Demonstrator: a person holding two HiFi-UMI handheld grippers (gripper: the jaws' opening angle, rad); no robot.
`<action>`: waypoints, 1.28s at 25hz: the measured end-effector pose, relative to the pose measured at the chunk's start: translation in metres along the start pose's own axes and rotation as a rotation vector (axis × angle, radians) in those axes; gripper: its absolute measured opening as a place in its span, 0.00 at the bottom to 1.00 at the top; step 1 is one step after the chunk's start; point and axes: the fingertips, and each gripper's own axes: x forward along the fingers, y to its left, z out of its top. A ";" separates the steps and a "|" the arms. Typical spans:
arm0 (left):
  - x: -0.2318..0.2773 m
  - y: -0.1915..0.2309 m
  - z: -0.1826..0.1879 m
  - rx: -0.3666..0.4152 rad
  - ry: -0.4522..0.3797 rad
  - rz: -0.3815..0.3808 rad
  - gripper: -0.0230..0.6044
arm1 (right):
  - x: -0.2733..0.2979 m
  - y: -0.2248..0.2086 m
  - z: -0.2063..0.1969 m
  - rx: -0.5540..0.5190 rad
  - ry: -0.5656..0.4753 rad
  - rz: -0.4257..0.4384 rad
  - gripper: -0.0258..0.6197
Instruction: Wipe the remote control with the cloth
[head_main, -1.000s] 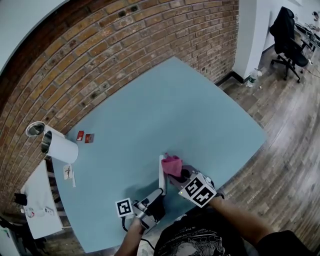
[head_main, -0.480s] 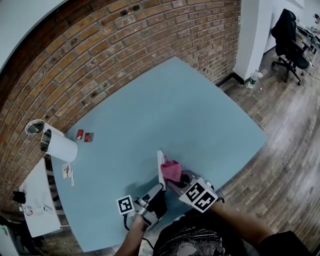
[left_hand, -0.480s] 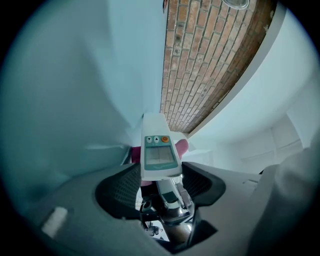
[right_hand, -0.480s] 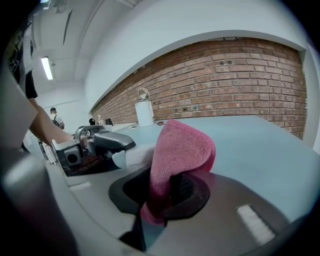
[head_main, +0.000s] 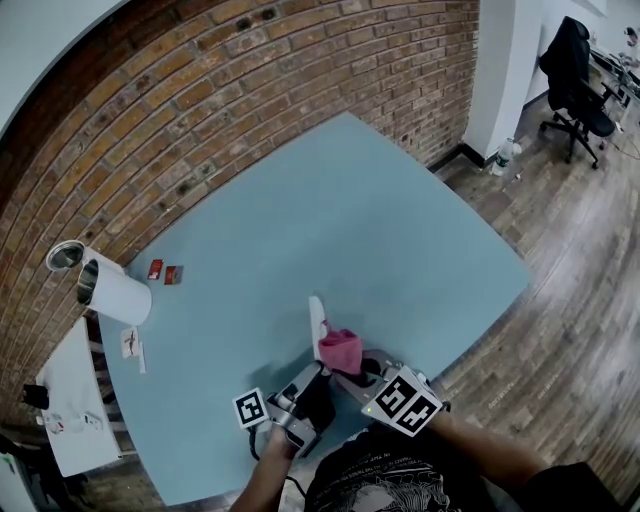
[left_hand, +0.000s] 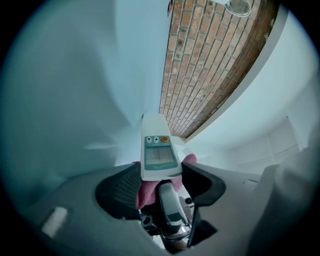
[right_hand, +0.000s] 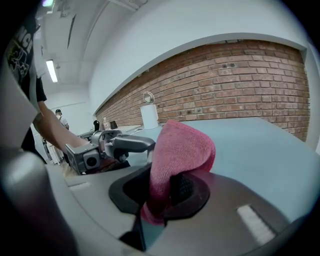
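In the head view, the left gripper (head_main: 316, 374) points away from the person. It holds the near end of a long white plastic remote control (head_main: 316, 322). The remote sticks out past its jaws, over the blue table (head_main: 380, 230). The right gripper (head_main: 347, 367) is just beside it on the right, with a pink fuzzy cloth (head_main: 340, 350) bunched at its tip. The cloth touches the remote's right side.

In the left gripper view, both jaws press on the remote's sides, so they stand fairly wide. Its little screen and buttons face up. The cloth peeks out under the remote, close to the jaws. A shiny grey part lies below; it may be the other gripper.

In the right gripper view, the jaws pinch narrow on the folded cloth, which stands up out of them. The left gripper is just left of the cloth. A white roll (right_hand: 148, 116) stands far ahead by the red brick wall (right_hand: 240, 80).
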 end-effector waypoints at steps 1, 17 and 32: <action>0.001 0.000 0.001 -0.002 -0.005 -0.002 0.43 | -0.001 0.001 0.001 -0.002 -0.003 0.002 0.14; 0.011 -0.007 0.007 -0.020 -0.049 -0.053 0.42 | -0.007 0.026 0.019 0.034 -0.061 0.116 0.14; 0.001 0.002 0.008 0.173 -0.021 0.099 0.42 | -0.037 -0.050 0.011 0.236 -0.144 -0.041 0.14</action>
